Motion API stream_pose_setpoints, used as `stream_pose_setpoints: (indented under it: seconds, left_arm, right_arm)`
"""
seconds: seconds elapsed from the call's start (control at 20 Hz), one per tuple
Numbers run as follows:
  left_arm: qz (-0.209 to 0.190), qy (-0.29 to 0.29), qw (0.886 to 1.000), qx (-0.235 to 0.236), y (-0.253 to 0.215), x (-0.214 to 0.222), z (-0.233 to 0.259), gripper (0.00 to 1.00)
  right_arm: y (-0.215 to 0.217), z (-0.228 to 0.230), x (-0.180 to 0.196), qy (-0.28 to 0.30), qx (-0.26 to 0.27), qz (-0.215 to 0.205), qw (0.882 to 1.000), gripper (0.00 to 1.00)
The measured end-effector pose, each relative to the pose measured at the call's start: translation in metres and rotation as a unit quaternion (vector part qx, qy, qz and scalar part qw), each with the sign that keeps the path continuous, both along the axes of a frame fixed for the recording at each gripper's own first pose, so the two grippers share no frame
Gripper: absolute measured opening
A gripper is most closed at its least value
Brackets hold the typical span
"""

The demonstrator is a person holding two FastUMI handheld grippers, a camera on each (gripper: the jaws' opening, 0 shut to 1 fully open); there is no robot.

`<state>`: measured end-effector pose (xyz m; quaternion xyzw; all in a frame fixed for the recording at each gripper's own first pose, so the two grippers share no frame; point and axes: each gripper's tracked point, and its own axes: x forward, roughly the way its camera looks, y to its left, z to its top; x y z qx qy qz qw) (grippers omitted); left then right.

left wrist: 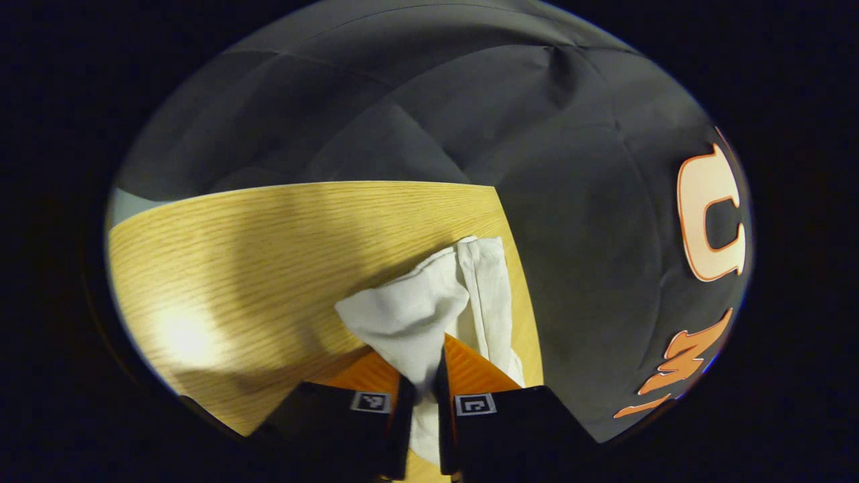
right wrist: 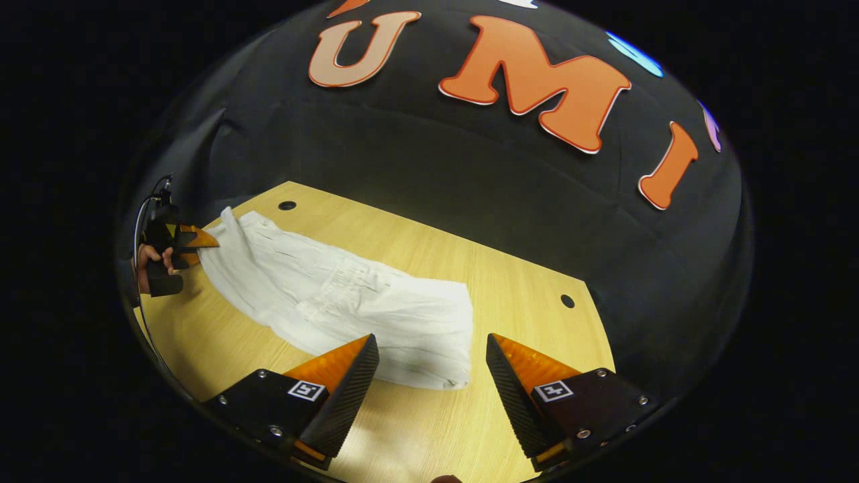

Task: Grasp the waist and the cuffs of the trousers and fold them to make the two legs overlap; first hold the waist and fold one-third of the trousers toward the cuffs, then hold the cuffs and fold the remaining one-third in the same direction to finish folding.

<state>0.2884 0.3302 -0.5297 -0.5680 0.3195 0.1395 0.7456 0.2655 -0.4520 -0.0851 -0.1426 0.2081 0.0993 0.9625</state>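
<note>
You are pinching one end of the white cotton trousers [left wrist: 409, 315] in your left tool [left wrist: 424, 392] to anchor them on the pale wooden desk [left wrist: 255, 261], while your right tool [right wrist: 429, 376] is hovering wide-jawed just before their other end, readying a grasp.

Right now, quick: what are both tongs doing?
Left tongs: closed on one end of the white trousers.
Right tongs: open, holding nothing, near the other end.

Left gripper [left wrist: 424, 376] seen closed, white trousers [left wrist: 429, 308] pinched between both fingers [left wrist: 401, 429]. Cloth bunched ahead of fingertips, lifted fold draped over flatter part lying on wooden table [left wrist: 268, 255]. Trousers placed near table's right edge. Table surface lit by bright patch at left.
</note>
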Motion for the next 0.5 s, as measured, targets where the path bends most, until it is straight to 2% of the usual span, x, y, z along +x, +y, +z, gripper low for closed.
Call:
stream_pose_setpoints:
  seconds: [0.3, 0.5]
  left_arm:
    - [-0.033, -0.053, 0.998, 0.008, -0.015, 0.003, 0.055, 0.12]
    - [-0.05, -0.081, 0.994, 0.045, -0.026, 0.002, 0.1, 0.1]
  right_arm:
    - [-0.025, 0.002, 0.003, -0.004, 0.029, -0.009, 1.0, 0.98]
    - [-0.033, 0.009, 0.004, -0.015, 0.041, 0.002, 0.999, 0.98]
